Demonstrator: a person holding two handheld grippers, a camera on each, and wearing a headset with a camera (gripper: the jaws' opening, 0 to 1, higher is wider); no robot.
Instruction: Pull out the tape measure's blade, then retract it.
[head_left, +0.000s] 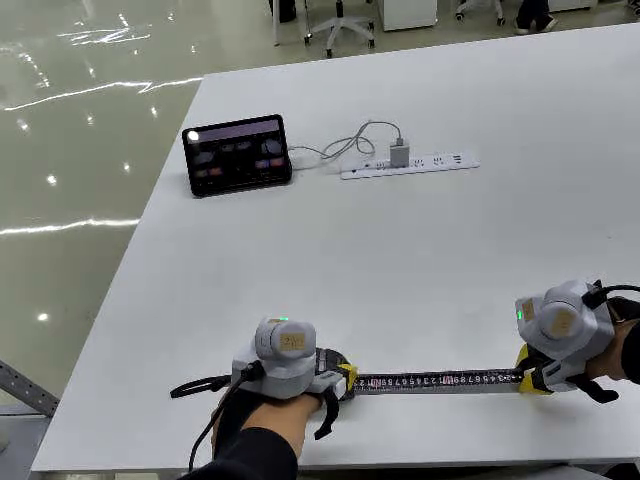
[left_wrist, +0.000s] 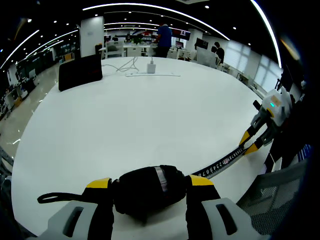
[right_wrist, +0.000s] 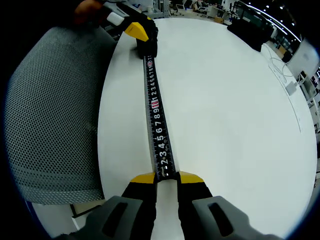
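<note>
The left gripper (left_wrist: 150, 181) was clamped around the tape measure's case (left_wrist: 145, 196) near the table's (head_left: 400, 230) front edge. The right gripper (right_wrist: 166, 178), nearly closed, pinched the tip of the extended blade (right_wrist: 153, 105) along that edge.

Matt white table (head_left: 400, 230), glossy floor (head_left: 80, 120), matt black blade (head_left: 440, 380), mesh chair (right_wrist: 55, 115)

Tally: 2 grippers (left gripper (head_left: 343, 381), right gripper (head_left: 528, 378)), 1 tape measure (head_left: 440, 380), 1 table (head_left: 400, 260), 1 tablet (head_left: 237, 154), 1 power strip (head_left: 425, 162), 1 charger (head_left: 399, 154), 1 cable (head_left: 340, 148), 1 mesh chair (right_wrist: 55, 115). Far background: 2 people, one person (left_wrist: 164, 36) standing, second person (left_wrist: 218, 51) further right.
</note>
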